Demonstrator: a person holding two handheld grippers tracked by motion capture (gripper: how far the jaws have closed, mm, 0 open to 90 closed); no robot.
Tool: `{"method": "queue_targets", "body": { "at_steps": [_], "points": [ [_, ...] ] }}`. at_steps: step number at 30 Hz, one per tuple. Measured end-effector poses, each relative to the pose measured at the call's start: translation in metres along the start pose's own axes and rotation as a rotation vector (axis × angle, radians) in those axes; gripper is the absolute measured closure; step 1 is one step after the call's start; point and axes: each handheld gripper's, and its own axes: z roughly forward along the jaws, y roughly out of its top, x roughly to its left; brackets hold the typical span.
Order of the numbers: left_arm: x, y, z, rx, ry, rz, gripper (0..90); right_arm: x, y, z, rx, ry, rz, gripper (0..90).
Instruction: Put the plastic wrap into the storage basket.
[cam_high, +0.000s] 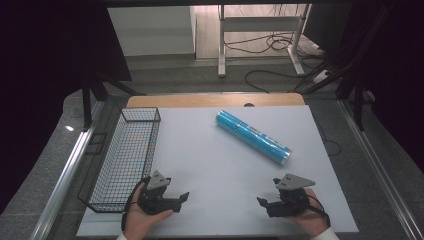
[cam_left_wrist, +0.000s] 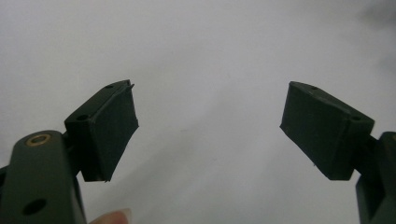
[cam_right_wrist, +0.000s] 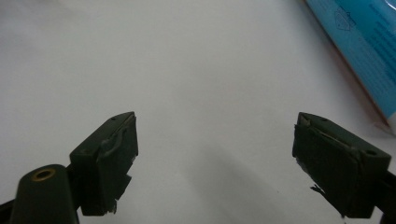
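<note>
The high view takes in the whole white tabletop (cam_high: 210, 165): one blue cylindrical roll (cam_high: 253, 136) with a glossy wrapper lies diagonally right of centre, and one black wire-mesh basket (cam_high: 125, 157), long and rectangular, stands along the left edge. Two grippers sit near the front edge, well apart, each in one of the person's hands, each topped by a grey three-cornered plate.

The left gripper (cam_left_wrist: 208, 126), seen along its own jaws, shows two matte black pads spread wide over bare white surface, with a fingertip (cam_left_wrist: 112, 217) at the bottom edge.

The right gripper (cam_right_wrist: 215, 163) is likewise spread wide with nothing between its jaws; its pads look worn and frayed. Its view catches the roll's printed blue side at the upper right corner.
</note>
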Motion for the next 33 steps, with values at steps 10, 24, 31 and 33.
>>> {"method": "queue_targets", "body": {
  "at_steps": [10,24,31,33],
  "points": [
    [-0.002,-0.001,0.0,0.007,-0.008,0.028,18.0,0.005,0.004,0.0,0.025,0.018,-0.027,16.7],
    [-0.008,-0.01,-0.005,0.017,-0.008,0.069,18.0,0.01,0.021,-0.002,0.032,0.035,-0.023,16.3],
    [-0.006,-0.012,-0.009,0.008,-0.001,0.059,18.2,0.013,0.036,-0.001,0.019,0.002,-0.074,18.1],
    [-0.007,-0.011,-0.01,0.004,-0.004,0.056,18.2,0.013,0.042,-0.002,0.014,0.002,-0.075,18.0]
  ]
}}
